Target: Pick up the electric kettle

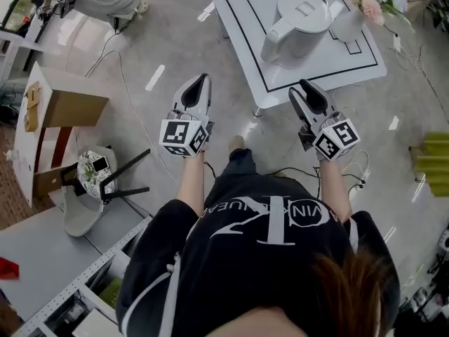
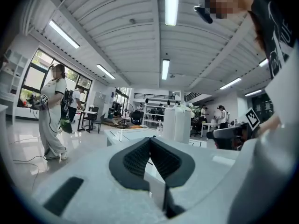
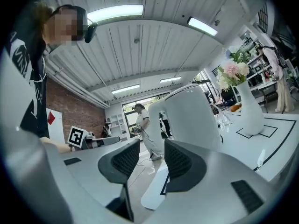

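Nearest the head camera is the person's black shirt, with both forearms held out over the floor, short of the white table where the electric kettle stands upright and untouched, near a white vase. Left gripper has its jaws closed tip to tip on nothing; right gripper has its jaws apart and empty, the kettle framed beyond the gap. Step in hand is judged to be the approach: next, advance the right gripper to the kettle handle, closing only once the handle sits between the pads.
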{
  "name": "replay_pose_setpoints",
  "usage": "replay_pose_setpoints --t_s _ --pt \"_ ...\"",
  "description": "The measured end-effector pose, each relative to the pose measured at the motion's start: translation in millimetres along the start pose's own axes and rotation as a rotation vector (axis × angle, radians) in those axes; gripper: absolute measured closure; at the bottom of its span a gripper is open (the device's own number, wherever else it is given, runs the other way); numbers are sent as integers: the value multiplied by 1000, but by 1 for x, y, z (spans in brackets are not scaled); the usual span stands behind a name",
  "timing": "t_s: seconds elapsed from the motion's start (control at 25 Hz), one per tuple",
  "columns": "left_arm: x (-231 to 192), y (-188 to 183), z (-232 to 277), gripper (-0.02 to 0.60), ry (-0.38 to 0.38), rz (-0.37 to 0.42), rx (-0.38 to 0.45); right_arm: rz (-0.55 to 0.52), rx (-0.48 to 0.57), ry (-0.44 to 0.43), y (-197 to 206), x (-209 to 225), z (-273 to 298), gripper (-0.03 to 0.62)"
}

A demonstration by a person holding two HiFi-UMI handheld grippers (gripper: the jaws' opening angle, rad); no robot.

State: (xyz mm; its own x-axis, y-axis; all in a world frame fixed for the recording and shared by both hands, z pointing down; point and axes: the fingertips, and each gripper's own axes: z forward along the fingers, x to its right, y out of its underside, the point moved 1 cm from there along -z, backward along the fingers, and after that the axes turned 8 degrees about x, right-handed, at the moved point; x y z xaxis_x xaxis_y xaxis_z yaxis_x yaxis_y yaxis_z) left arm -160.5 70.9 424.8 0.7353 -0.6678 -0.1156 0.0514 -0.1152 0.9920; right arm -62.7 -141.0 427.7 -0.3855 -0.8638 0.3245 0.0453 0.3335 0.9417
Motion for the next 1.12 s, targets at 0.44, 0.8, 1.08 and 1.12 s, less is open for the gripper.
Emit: replay_pose_setpoints --t_s 0.44,0.8,1.08,1.12 --pt "-44 11 44 572 156 -20 -32 -33 60 102 -2 -4 45 431" --pt "-59 28 55 572 236 -89 -45 -107 93 184 -22 -10 68 420" --pt "-69 22 46 572 231 -104 -31 -135 104 203 -32 -17 93 409" --pt "-71 23 46 572 228 -106 -35 -137 108 213 -33 -15 97 407"
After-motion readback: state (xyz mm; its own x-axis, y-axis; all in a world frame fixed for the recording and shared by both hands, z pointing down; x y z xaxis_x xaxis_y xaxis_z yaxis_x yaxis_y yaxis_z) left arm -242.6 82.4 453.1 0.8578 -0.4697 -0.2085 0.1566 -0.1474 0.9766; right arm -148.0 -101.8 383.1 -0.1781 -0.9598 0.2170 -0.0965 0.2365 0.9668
